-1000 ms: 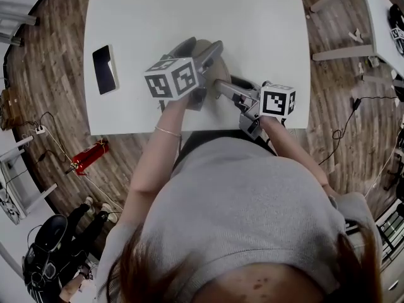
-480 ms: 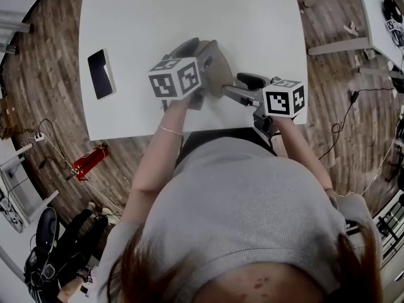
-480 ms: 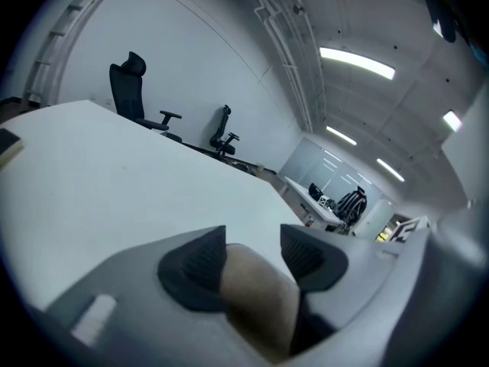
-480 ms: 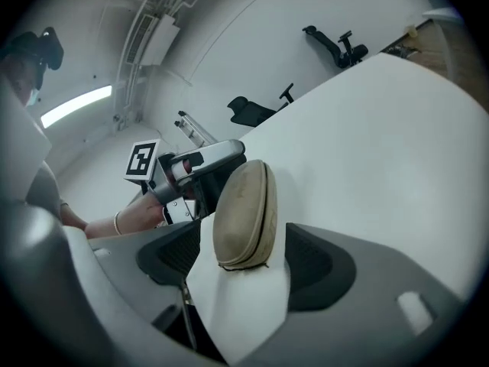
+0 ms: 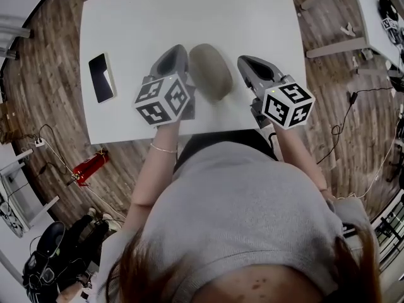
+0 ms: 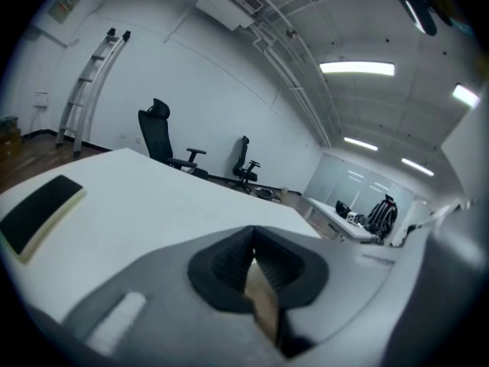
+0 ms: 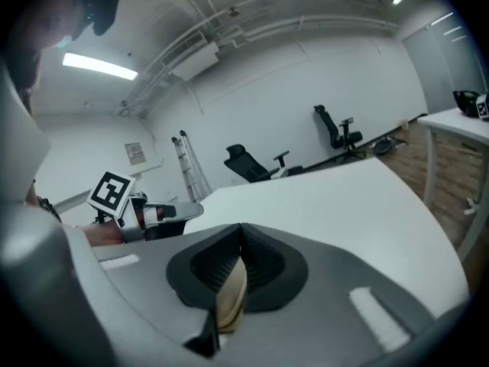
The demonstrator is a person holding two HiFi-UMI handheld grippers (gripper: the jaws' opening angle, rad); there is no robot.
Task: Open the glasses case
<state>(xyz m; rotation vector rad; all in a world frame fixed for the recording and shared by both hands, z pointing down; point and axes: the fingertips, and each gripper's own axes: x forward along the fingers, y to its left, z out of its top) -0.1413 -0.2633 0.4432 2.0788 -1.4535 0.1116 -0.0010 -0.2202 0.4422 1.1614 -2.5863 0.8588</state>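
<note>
The glasses case, a taupe oval, lies on the white table between my two grippers; only its rounded top shows. My left gripper is just left of the case and apart from it. The right gripper is to the case's right, also apart. Both have just been closing and now stand shut, with nothing between the jaws in the left gripper view or the right gripper view. The case is in neither gripper view. The left gripper's marker cube shows in the right gripper view.
A black slab with a pale edge lies near the table's left edge, also in the left gripper view. The table's front edge runs just behind the grippers. Office chairs and a ladder stand beyond the far side.
Both grippers were on the case; they have let go, pulled apart to either side and shut. The case now lies free between them.
</note>
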